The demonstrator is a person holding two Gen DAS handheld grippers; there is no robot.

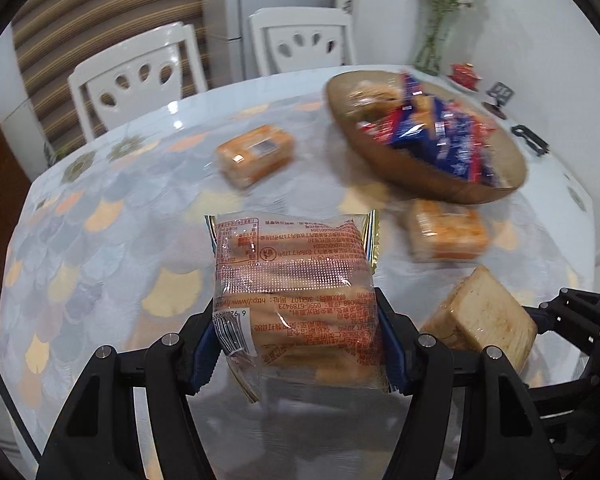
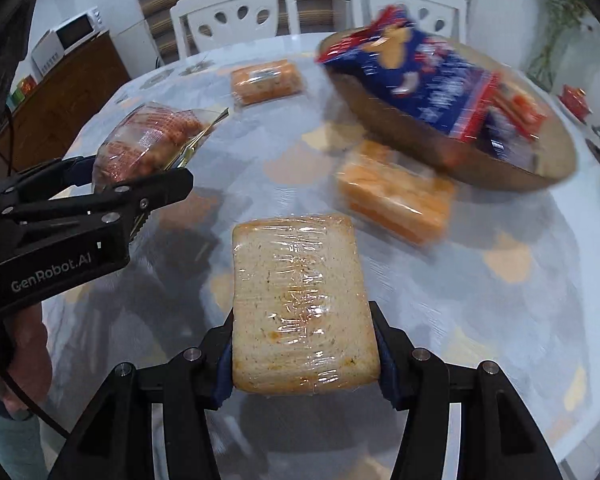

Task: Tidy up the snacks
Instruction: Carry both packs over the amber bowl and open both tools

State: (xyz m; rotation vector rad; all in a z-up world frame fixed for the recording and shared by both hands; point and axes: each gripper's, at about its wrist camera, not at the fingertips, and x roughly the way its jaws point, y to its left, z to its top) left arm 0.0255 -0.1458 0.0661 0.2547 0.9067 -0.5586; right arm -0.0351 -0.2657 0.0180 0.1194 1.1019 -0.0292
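The left claw (image 1: pixel 300 344) was closed on a clear-wrapped snack pack with red print (image 1: pixel 296 280), gripping its lower half between both fingers and holding it above the surface (image 1: pixel 100 240). The right claw (image 2: pixel 304 352) was clamped on a plastic-wrapped bread slab (image 2: pixel 300 300), likewise lifted off the surface.

The wooden bowl (image 1: pixel 452 184) served as the landmark: it sat toward the far right of the surface, filled with blue-and-red snack packets (image 1: pixel 440 136). An orange cake pack (image 1: pixel 256 156) lay to its left, well apart from it. A second orange cake pack (image 1: pixel 446 232) lay just beside the bowl's near rim. Both held items hung nearer the cameras than the bowl, the snack pack to the left of the bread slab. Two white chairs (image 1: pixel 136 76) stood beyond the bowl.
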